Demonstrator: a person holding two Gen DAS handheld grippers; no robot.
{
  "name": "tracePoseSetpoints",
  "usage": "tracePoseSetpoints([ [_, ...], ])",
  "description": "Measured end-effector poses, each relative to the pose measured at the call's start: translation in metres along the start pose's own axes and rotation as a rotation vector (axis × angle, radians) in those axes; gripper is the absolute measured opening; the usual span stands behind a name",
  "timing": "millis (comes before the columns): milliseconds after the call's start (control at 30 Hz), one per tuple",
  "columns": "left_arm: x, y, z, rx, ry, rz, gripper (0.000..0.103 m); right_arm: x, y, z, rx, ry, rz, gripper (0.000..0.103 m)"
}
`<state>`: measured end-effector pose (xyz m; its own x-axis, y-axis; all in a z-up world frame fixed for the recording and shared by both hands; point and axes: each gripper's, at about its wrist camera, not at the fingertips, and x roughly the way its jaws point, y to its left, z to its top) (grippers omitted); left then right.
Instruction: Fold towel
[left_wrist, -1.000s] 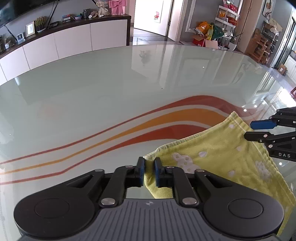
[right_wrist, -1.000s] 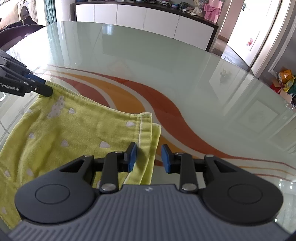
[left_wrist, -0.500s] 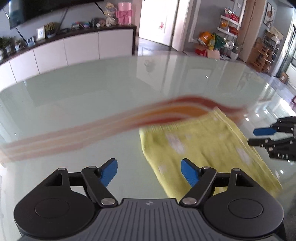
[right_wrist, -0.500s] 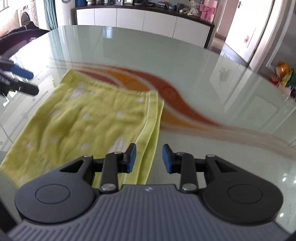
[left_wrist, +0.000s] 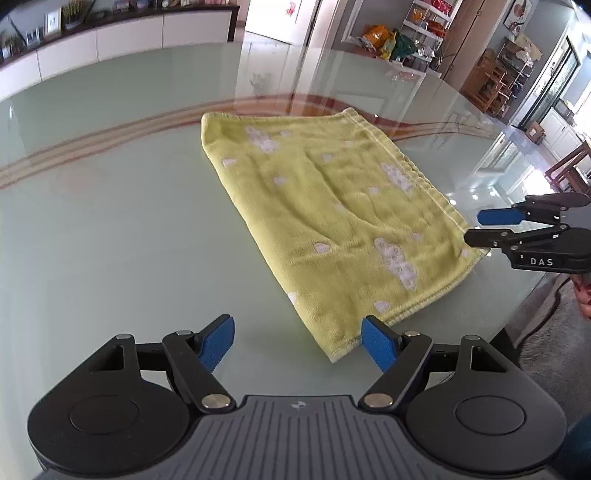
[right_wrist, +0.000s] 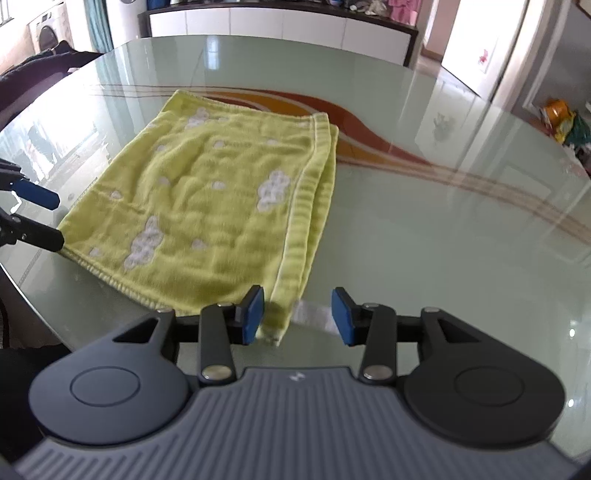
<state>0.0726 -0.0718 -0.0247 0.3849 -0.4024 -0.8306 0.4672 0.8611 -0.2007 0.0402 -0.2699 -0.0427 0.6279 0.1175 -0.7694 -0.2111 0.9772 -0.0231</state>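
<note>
The yellow towel (left_wrist: 332, 221) with white patches lies folded flat on the glass table (left_wrist: 110, 221). In the left wrist view my left gripper (left_wrist: 299, 343) is open just short of the towel's near corner, holding nothing. My right gripper (left_wrist: 484, 227) shows at the right edge, open, by the towel's right corner. In the right wrist view the towel (right_wrist: 214, 199) shows its layered edge on the right side. My right gripper (right_wrist: 297, 315) stands open there, with the near corner of the towel just inside its left finger, not pinched. The left gripper (right_wrist: 48, 218) is open by the towel's left corner.
Red and orange stripes (right_wrist: 369, 122) curve across the table beyond the towel. The table's rim (left_wrist: 535, 295) runs close on the near right, with floor below. A white sideboard (right_wrist: 295, 22), a doorway and cluttered shelves (left_wrist: 424, 22) stand behind.
My left gripper opened and let go of the towel's corner, then drew back. My right gripper opened wider and also backed off. The towel now lies flat, farther from both cameras.
</note>
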Motion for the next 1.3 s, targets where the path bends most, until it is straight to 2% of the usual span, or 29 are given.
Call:
tracePoseSetpoints([
  [167, 0.000, -0.002, -0.003, -0.023, -0.015, 0.004, 0.075, -0.002, -0.001, -0.004, 0.050, 0.005, 0.022, 0.030],
  [400, 0.001, -0.017, -0.005, -0.019, -0.026, 0.061, 0.071, -0.007, -0.006, -0.011, 0.162, -0.004, 0.065, 0.029],
  [600, 0.002, -0.029, -0.009, 0.032, -0.024, 0.117, 0.068, -0.003, -0.003, -0.015, 0.180, -0.003, 0.064, 0.029],
  [700, 0.000, -0.030, -0.010, 0.031, -0.028, 0.116, 0.061, -0.003, -0.004, -0.016, 0.197, -0.012, 0.059, 0.029],
  [767, -0.001, -0.030, -0.010, 0.020, -0.032, 0.104, 0.055, -0.003, -0.002, -0.017, 0.186, -0.020, 0.065, 0.024],
  [833, -0.002, -0.031, -0.010, 0.014, -0.037, 0.088, 0.043, -0.004, 0.000, -0.018, 0.177, -0.024, 0.062, 0.023],
  [867, -0.001, -0.032, -0.010, 0.016, -0.038, 0.084, 0.041, -0.004, 0.001, -0.018, 0.174, -0.027, 0.059, 0.023],
  [1300, -0.001, -0.032, -0.008, 0.003, -0.021, 0.064, 0.026, -0.005, 0.006, -0.019, 0.185, -0.031, 0.054, 0.018],
])
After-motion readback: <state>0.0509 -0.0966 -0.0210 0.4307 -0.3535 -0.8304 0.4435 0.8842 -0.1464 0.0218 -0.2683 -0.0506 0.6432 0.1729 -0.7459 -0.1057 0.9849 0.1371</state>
